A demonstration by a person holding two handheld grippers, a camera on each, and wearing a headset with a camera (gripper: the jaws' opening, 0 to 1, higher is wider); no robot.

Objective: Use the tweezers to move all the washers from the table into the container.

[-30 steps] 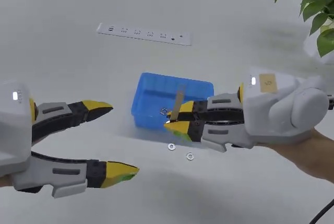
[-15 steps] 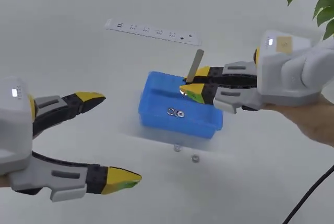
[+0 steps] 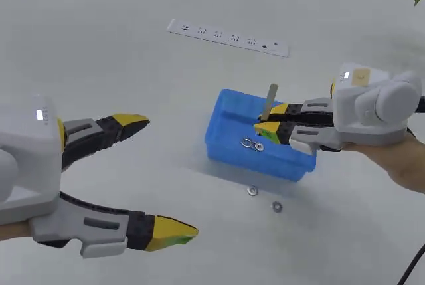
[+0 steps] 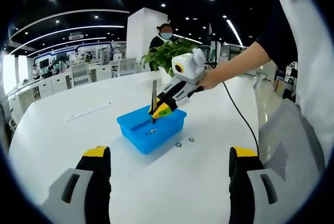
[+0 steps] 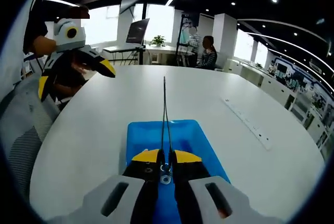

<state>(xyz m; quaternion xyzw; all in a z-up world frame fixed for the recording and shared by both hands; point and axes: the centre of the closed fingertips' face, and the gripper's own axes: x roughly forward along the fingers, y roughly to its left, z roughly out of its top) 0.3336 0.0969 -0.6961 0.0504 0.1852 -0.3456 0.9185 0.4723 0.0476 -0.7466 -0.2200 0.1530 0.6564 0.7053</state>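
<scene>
Seemingly the job stands midway. On the table the left gripper hangs idle at the container's 8 o'clock, jaws wide and holding nothing. The right gripper reaches in from 3 o'clock, jaws narrow and clamped on the tweezers, which stand nearly upright over the container. Two washers lie touching inside it. Two more rest on the table near its 6 o'clock wall, the near washer closest. Whether the tweezers carry a washer I cannot tell. I judge this the drop-off step, with a pick due next.

That pick calls for swinging the tweezers out to 6 o'clock and lowering the tips to the near washer. The clamp must ease so the tips straddle its rim, then squeeze.

As for materials, the table is white, smooth and matt, so a flat ring offers little edge to catch. The container is a shallow blue plastic rectangle with rounded corners. The tweezers are thin grey metal, two blades meeting at the far end. The washers are small, flat, shiny rings, likely to skid.
</scene>
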